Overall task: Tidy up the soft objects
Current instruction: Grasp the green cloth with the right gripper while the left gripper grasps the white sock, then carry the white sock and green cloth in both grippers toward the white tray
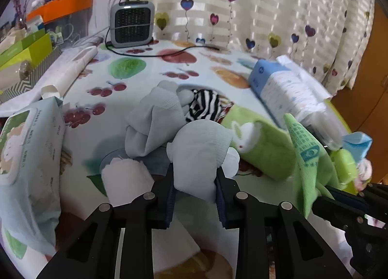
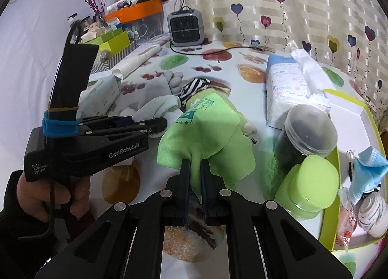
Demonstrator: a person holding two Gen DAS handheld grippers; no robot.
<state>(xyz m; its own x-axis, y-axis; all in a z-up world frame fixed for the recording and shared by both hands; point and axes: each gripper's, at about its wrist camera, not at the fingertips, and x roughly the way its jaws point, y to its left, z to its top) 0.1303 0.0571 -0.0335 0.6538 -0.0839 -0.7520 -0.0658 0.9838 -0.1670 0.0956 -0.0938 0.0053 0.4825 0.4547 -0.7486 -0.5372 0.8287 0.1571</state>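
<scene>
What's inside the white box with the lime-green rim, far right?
In the box: a blue face mask, a rolled white sock and a pinkish clear packet. Whatever lies beneath them is hidden.

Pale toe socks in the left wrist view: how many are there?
2. One pale toe sock is clamped in the left gripper jaws. The other pale toe sock lies on the tablecloth behind it. More may be hidden.

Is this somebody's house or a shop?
Most likely a room in somebody's house. A table wears a cloth printed with fruit, a curtain with little hearts hangs behind it, and a small grey heater stands at the back. Socks and tissue packs lie about, as at home.
</scene>
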